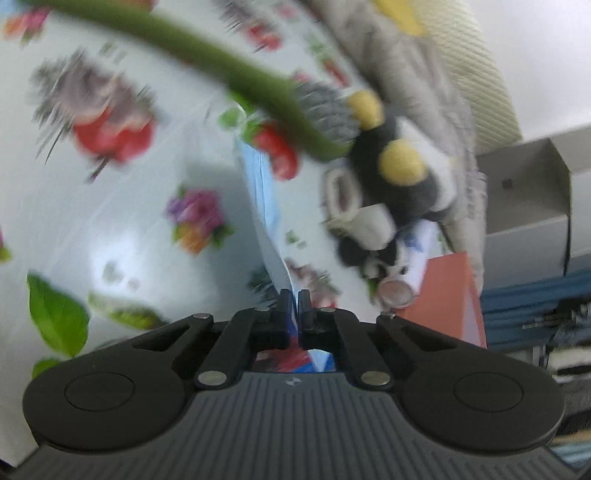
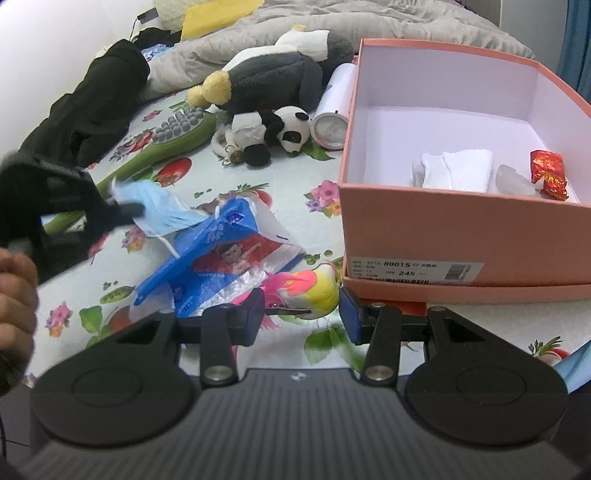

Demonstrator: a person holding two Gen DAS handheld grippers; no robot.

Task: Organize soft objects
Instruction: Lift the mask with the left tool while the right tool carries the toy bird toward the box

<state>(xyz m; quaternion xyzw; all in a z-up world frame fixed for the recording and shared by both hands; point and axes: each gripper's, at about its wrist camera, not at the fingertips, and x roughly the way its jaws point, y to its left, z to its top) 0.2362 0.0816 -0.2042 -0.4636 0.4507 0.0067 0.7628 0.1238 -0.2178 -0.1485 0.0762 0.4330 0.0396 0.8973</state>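
Note:
My left gripper [image 1: 294,295] is shut on a light blue face mask [image 1: 264,206], holding it above the floral sheet; it also shows in the right wrist view [image 2: 129,210] with the mask [image 2: 162,210]. My right gripper [image 2: 301,308] is open, its jaws on either side of a yellow and pink soft toy [image 2: 314,288] lying by the pink box [image 2: 443,229]. The box holds white socks [image 2: 458,170] and a red packet [image 2: 548,173]. A small panda plush [image 2: 277,133] and a grey, yellow and white plush [image 2: 266,74] lie further back.
A blue and white plastic bag [image 2: 221,258] lies on the floral sheet [image 2: 314,181]. A green massage brush [image 2: 166,144], a white cylinder [image 2: 332,107], a black garment [image 2: 92,103] and a grey blanket [image 2: 332,22] lie around. A grey box [image 1: 528,192] stands at the right.

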